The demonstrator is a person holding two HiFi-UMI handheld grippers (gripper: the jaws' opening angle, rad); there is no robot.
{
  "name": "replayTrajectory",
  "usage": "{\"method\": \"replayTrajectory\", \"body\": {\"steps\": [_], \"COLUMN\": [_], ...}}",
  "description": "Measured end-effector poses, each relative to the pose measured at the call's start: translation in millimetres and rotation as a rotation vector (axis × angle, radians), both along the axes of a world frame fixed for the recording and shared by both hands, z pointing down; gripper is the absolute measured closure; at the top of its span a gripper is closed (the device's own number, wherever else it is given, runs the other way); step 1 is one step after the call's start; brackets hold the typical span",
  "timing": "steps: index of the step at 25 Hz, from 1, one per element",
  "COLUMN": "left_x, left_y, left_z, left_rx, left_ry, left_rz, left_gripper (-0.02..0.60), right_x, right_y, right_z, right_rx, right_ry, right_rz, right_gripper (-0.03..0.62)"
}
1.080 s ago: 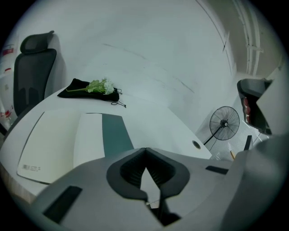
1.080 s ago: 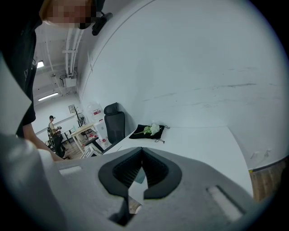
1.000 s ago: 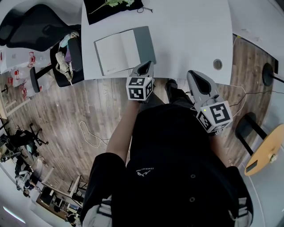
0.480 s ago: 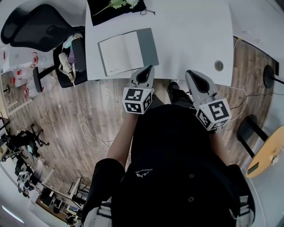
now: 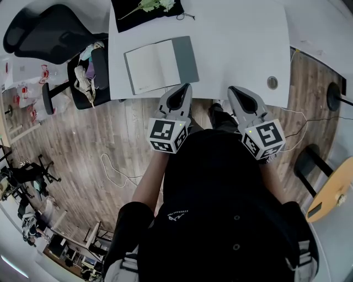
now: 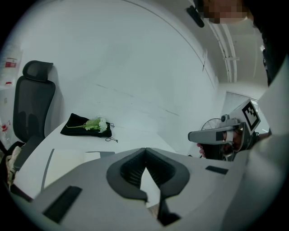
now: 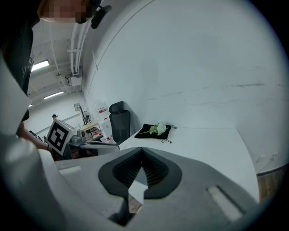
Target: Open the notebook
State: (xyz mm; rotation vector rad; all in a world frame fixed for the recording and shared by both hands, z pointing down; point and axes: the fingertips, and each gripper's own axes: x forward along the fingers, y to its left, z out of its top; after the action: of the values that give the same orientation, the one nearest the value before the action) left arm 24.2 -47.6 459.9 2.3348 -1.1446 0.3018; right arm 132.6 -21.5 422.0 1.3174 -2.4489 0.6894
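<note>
The notebook [image 5: 150, 67] lies open on the white table [image 5: 237, 44], a blank white page to the left and its grey cover [image 5: 185, 58] spread flat to the right. My left gripper [image 5: 182, 88] hovers shut and empty at the table's near edge, just short of the notebook's near right corner. The left gripper view shows its jaws [image 6: 145, 150] closed, with the open page [image 6: 65, 163] low at the left. My right gripper [image 5: 235, 90] is held beside it to the right, also at the table edge. It is shut with nothing in it [image 7: 142, 149].
A black pouch with a green-and-white flower [image 5: 144, 8] lies at the table's far edge. A black office chair [image 5: 44, 33] and a cluttered seat [image 5: 87, 74] stand left of the table. A cable hole [image 5: 272, 82] is at the near right corner. A wooden stool [image 5: 331, 190] stands right.
My left gripper has lifted and drawn back from the notebook's near edge toward the person. The notebook stays open and the right gripper has hardly moved.
</note>
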Motion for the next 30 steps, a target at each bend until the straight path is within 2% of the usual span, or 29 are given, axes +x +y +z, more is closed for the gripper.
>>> {"method": "replayTrajectory", "body": {"steps": [5,12,18,23,30], "left_x": [1,6,6,7,7], "left_y": [5,-7,-19,-30,-45], "left_z": [-27,-65,-91,-113,-145], "left_rx": [0.057,0.139,0.201,0.252,0.331], "left_ry": [-0.001,0.065,0.063,0.068,0.065], "left_rz": [0.010,-0.018,-0.042,-0.051,-0.043], "left_gripper": [0.575,0.575,0.575,0.575,0.575], "right_x": [-5,-8,-7,-2,23], "right_y": [-2,-10,-15,-28,-50], "right_z": [-4,-15,-35,-59,-108], "right_rx": [0.014,0.062,0.111,0.176,0.286], "right_ry": [0.004,-0.008,-0.031,-0.031,-0.051], "right_rz": [-0.015,-0.023,-0.013,-0.003,0.061], "right_gripper": [0.589,0.588,0.589,0.589,0.588]}}
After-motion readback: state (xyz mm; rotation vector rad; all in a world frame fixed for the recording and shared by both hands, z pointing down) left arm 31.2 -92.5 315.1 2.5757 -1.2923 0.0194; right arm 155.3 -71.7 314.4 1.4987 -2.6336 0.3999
